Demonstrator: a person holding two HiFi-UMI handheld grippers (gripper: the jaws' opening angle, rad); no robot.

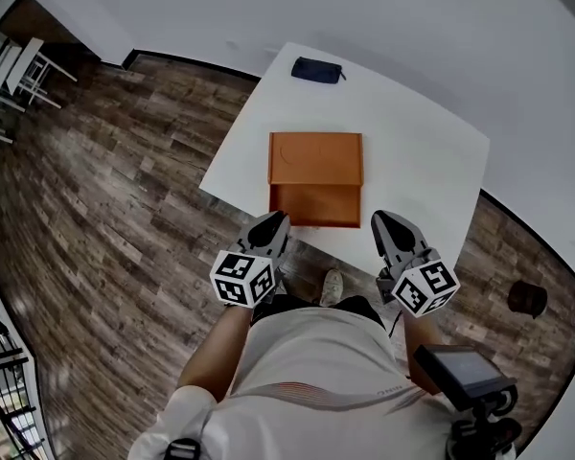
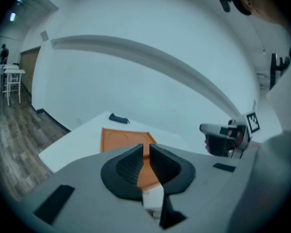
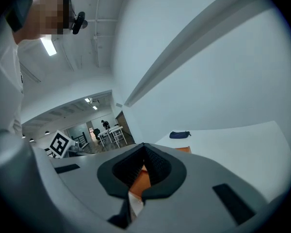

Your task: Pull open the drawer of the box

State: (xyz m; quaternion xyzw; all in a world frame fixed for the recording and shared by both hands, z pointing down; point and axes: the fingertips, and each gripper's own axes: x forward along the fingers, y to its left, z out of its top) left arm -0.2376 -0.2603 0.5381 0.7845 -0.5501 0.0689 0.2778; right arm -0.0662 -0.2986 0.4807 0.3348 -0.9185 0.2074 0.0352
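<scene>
L tool (image 2: 146,152): jaws narrow, thin slit btwn the pads, nothing in it. R tool (image 3: 144,152): jaws look closed at the tips, also empty. Both hang just off the near edge of the surface (image 1: 412,151), one each side of the box front, pointing at it, touching nothing.

Box (image 1: 315,158): orange, flat, lies mid-surface w/ its front toward the person. Drawer (image 1: 315,206) shows as a darker orange tray sticking out of that near side, front lip close to the surface edge. So prob. out a fair way already, tho can't tell if it's at full travel. No handle or tab made out at this size.

Step, as I read it: either the pull is done and tools are clear, or it's a gap before another tug. If more travel is needed, one tool has to open, go in level to the front lip, pinch it and draw straight back toward the body. The other should press on the lid so the box doesn't slide along.

Dark pouch (image 1: 317,69) at far edge, well apart, no part in this.
</scene>
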